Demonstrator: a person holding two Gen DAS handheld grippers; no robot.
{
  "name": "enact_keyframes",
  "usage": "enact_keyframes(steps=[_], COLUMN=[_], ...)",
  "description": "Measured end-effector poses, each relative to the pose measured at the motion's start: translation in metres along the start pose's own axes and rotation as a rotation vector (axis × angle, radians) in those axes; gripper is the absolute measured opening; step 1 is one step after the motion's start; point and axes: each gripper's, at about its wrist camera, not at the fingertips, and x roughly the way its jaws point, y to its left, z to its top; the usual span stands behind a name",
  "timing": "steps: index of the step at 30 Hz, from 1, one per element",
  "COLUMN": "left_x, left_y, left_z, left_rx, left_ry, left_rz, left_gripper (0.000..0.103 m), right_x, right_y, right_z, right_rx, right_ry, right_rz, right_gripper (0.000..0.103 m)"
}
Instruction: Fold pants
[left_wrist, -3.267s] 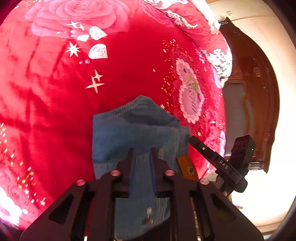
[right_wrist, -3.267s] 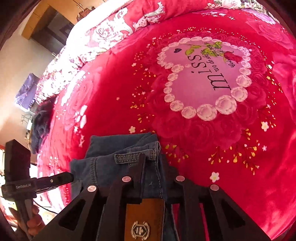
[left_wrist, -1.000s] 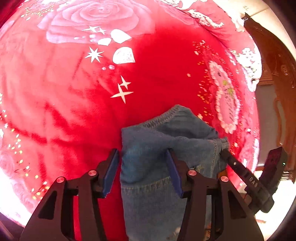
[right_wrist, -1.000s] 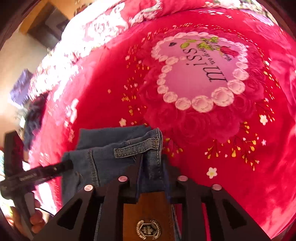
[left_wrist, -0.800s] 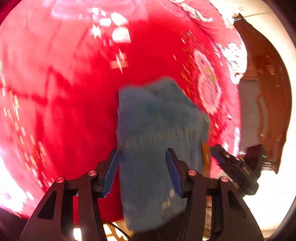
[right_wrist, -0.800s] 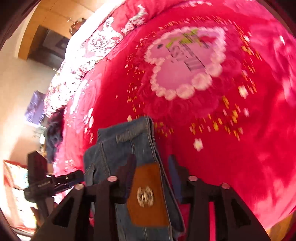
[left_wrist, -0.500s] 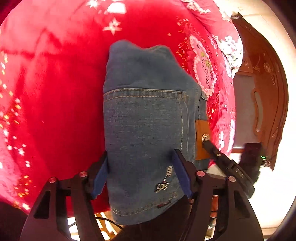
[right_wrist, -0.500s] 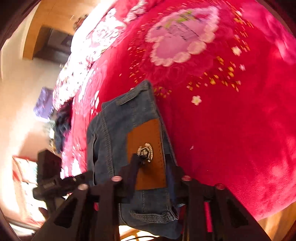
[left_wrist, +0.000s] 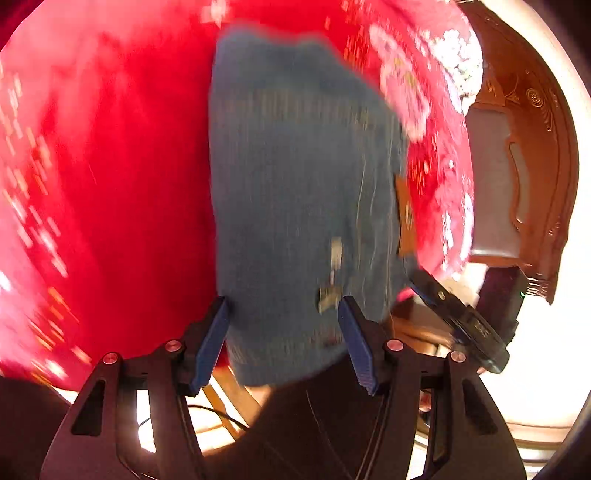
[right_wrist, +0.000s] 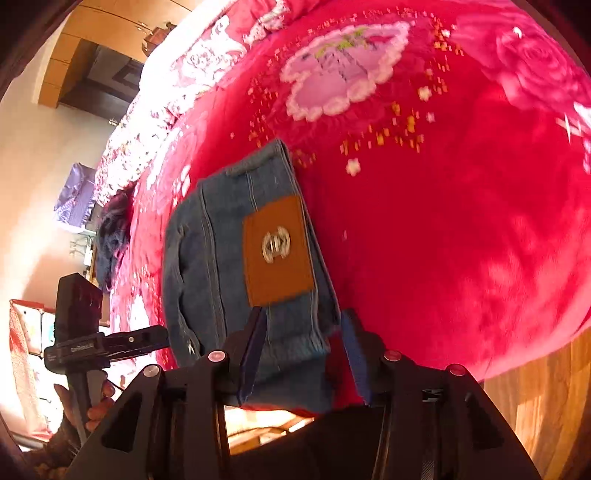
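Note:
The blue jeans (left_wrist: 295, 192) lie folded into a compact stack on the red bedspread (left_wrist: 110, 147), at its near edge. The brown leather waistband patch (right_wrist: 277, 251) faces up on the stack's right side. My left gripper (left_wrist: 282, 339) is open, its blue pads either side of the stack's near end, apart from the cloth. My right gripper (right_wrist: 303, 350) is open too, its jaws straddling the near end of the jeans (right_wrist: 236, 266). The left gripper also shows in the right wrist view (right_wrist: 110, 341), at the stack's left. The left wrist view is blurred by motion.
The bedspread has a pink heart print (right_wrist: 343, 70) beyond the jeans. A dark garment (right_wrist: 110, 236) lies at the bed's far left edge. A carved wooden headboard (left_wrist: 532, 155) stands at the right. Wooden floor (right_wrist: 535, 398) shows below the bed edge.
Both grippers have opened and let go of the jeans, then drawn back toward the bed edge. The jeans now lie flat as a folded stack with the back pocket and patch on top.

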Motion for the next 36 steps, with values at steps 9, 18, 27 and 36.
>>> enact_keyframes(steps=[9,18,27,36], left_x=[-0.002,-0.020,-0.055,-0.023], left_y=[-0.008,-0.009,-0.020,-0.029], left_z=[-0.010,-0.011,0.061,0.110], left_rx=[0.063,0.141,0.083,0.036], left_ry=[-0.014,-0.013,-0.184,-0.212], left_rz=[0.119,0.161,0.054,0.164], left_gripper=[0.060,0.059,0.059,0.068], right_x=[-0.013,0.004,-0.010,0.057], right_y=[0.019,0.015,0.011,0.054], right_z=[-0.028,-0.027,0.050,0.105], right_rx=[-0.006,-0.041,0.031,-0.105], right_ry=[-0.062,0.029,-0.149,-0.126], right_rz=[0.088,-0.053,0.032,-0.071], right_gripper=[0.016,0.023,0.049,0.015])
